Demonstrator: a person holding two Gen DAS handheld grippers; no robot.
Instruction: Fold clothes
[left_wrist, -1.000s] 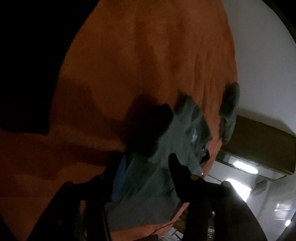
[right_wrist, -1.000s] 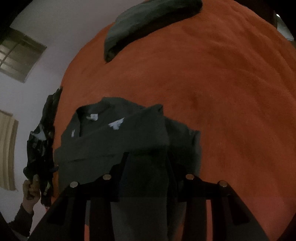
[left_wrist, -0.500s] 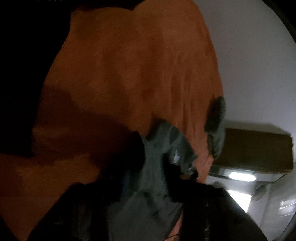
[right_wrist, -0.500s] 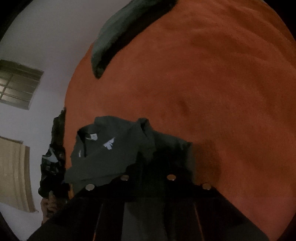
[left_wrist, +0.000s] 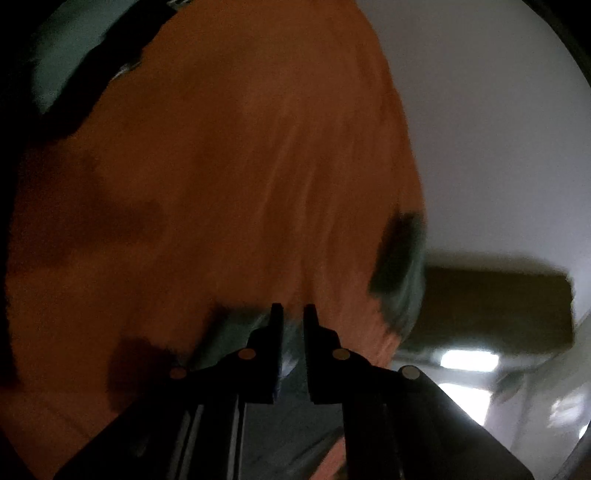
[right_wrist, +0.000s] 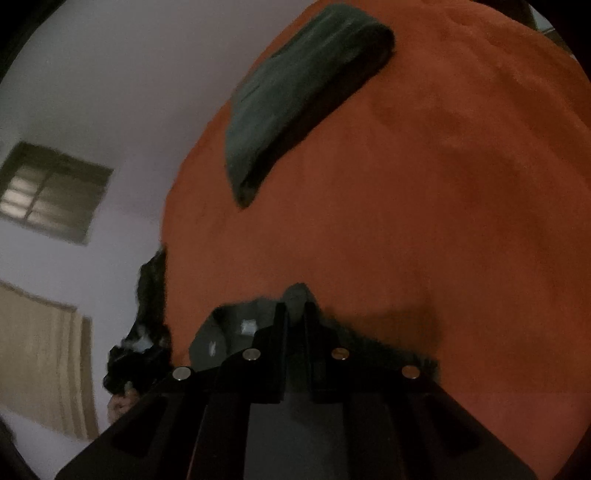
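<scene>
Gripping, left claw (left_wrist: 293, 314): narrowed onto grey shirt (left_wrist: 236, 332) cloth, jaws just closing.
Right claw (right_wrist: 294, 312): likewise pinched on the shirt (right_wrist: 229, 332).
Shirt position: lifted above orange bed cover (right_wrist: 443, 203).
Folded garment (right_wrist: 295, 92): laid near far edge.

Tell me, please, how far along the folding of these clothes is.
Done: one folded garment already lies on the orange blanket. In hand: the left gripper and right gripper have just closed on the grey shirt. Left: finishing its fold; a dark heap waits at the edge.
</scene>
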